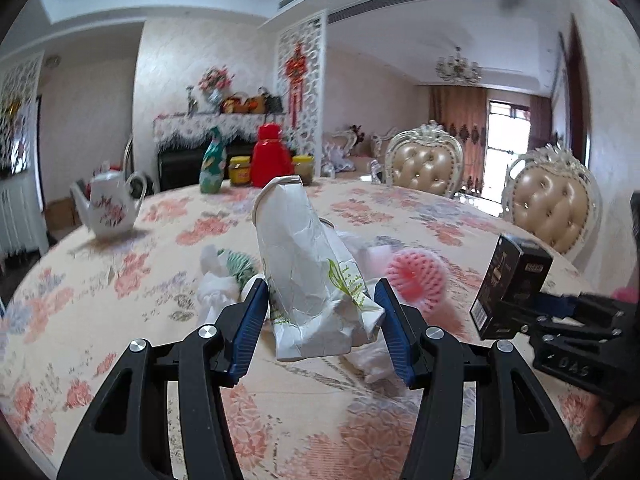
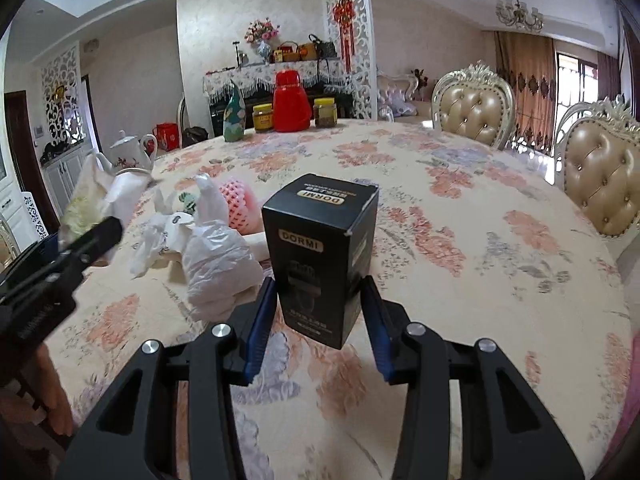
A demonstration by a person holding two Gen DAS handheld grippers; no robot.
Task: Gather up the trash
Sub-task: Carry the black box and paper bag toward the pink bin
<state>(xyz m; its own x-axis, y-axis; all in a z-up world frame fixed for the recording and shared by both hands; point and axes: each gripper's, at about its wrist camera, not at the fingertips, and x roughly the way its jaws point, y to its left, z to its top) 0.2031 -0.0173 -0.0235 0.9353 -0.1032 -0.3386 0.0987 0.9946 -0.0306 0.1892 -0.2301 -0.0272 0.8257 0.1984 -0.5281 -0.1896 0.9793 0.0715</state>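
Trash is sitting in both grippers above the flowered table (image 2: 460,208). A crumpled white paper bag (image 1: 312,280) is being pinched by the left gripper (image 1: 322,320), its blue pads pressing on the bag's lower sides. A black carton (image 2: 320,256) is standing upright in the right gripper (image 2: 318,316), squeezed between its pads. Plastic wrappers (image 2: 208,248) and a pink foam net (image 2: 240,204) are lying on the cloth between them.

A home dining room opening onto a living room: round tabletop (image 2: 460,200) under a floral cloth, tufted carved chairs (image 2: 474,110), chandelier (image 2: 520,10), curtains (image 2: 528,84), white lattice screen (image 2: 352,32) with red knot ornament (image 2: 345,20), teapot (image 1: 110,206), and food jars (image 2: 325,112).
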